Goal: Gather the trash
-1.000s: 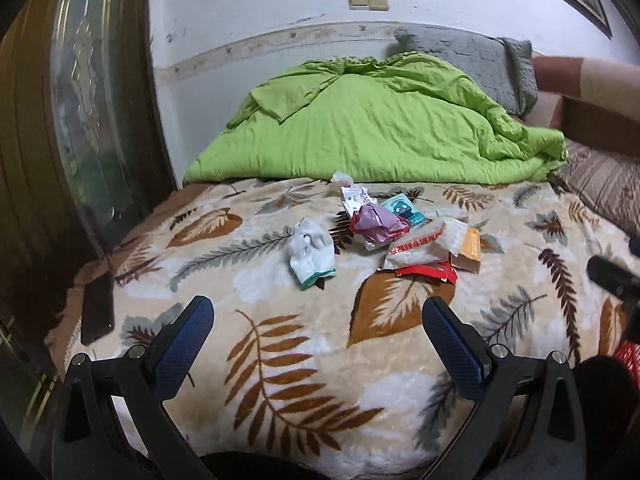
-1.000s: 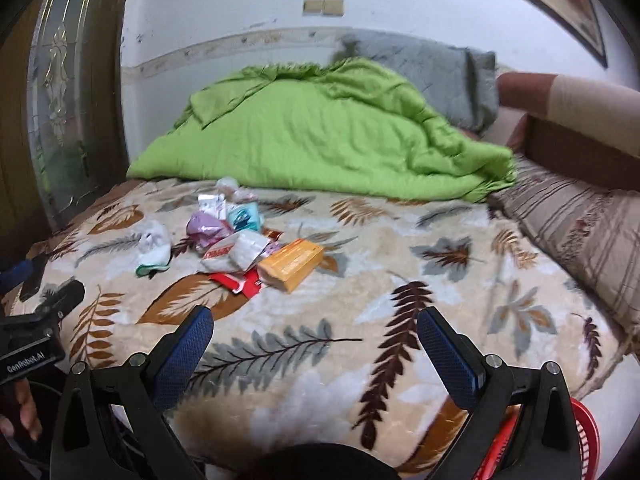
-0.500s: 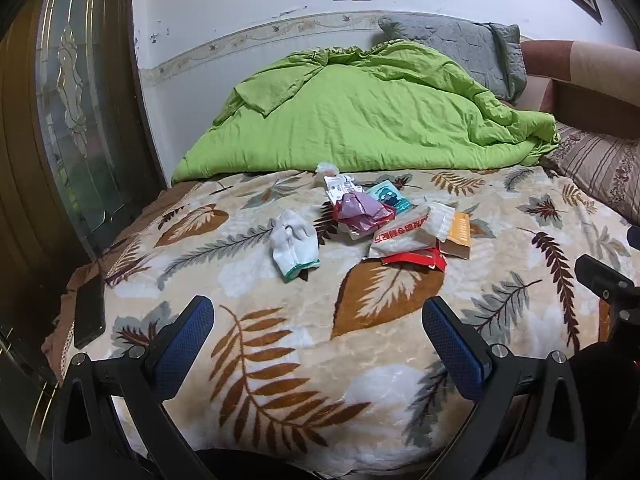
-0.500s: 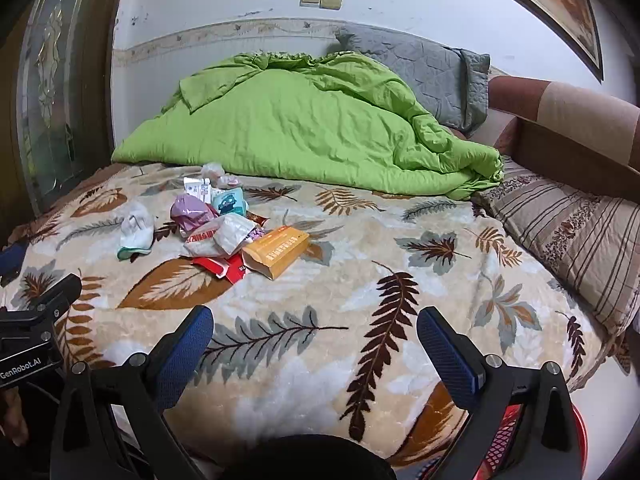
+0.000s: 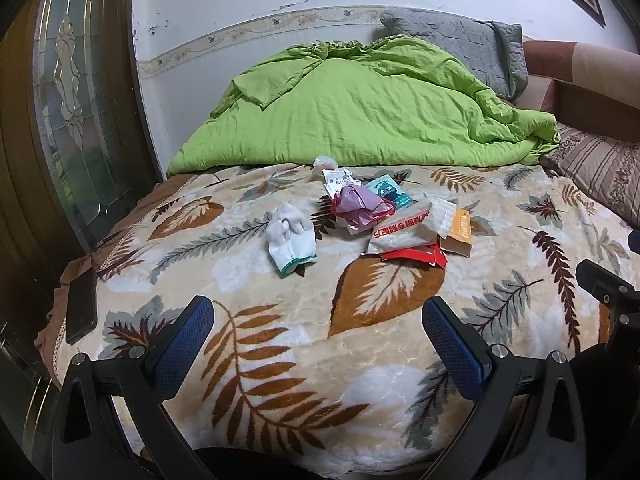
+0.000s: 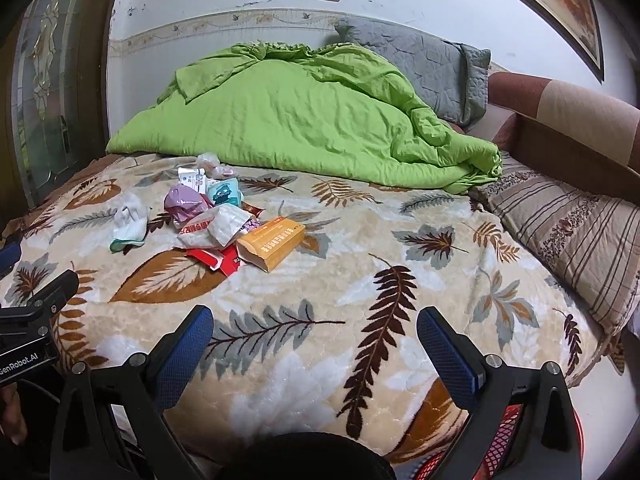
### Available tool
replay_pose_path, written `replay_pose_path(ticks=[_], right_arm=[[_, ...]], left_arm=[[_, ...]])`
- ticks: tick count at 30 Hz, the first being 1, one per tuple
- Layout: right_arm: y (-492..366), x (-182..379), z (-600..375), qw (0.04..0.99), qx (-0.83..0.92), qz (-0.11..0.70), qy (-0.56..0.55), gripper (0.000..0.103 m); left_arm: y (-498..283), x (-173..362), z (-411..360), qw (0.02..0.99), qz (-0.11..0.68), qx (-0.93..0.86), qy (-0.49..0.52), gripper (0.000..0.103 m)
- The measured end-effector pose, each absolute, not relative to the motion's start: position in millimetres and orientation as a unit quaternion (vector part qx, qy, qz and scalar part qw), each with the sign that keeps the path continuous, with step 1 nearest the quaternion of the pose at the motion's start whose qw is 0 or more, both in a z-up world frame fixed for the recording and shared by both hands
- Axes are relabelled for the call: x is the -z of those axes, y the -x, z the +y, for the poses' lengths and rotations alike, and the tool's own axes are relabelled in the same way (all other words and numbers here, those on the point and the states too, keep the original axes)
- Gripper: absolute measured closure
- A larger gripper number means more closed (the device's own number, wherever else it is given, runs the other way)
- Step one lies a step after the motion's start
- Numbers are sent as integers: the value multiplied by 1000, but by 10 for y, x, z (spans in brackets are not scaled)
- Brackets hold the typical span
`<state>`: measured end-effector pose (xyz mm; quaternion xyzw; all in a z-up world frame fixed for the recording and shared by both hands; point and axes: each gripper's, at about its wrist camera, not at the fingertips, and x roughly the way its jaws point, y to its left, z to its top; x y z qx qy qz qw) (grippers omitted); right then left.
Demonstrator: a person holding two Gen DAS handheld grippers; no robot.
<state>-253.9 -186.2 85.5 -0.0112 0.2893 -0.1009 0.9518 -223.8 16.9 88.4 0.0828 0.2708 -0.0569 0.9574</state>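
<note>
I see the small heap of crumpled wrappers and packets [image 5: 384, 216] mid-bed on the leaf-patterned beige blanket [image 5: 280, 320], an orange cardboard box [image 6: 272, 242] at its right edge, a white cloth glove [image 5: 290, 236] just left. My left gripper [image 5: 318, 334] and right gripper [image 6: 314, 336] hang spread wide, holding nothing, near the bed's front edge.

Both wrist cameras are looking from the foot edge of the bed [image 5: 280, 360] toward the wall at its head, the left one sitting nearer the bed's left edge. Both are sharing the trash pile [image 5: 384, 216] [image 6: 224, 224] and green quilt [image 5: 360, 112] [image 6: 304, 120], well beyond each tool.
</note>
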Motion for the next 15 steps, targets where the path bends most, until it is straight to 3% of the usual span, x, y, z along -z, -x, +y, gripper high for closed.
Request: replay_pose_path(ticks=[15], right_arm=[[2538,-844,-1881,951,100,292,9,0]], left_arm=[[2223,-864,187,957,272,56,-81,0]])
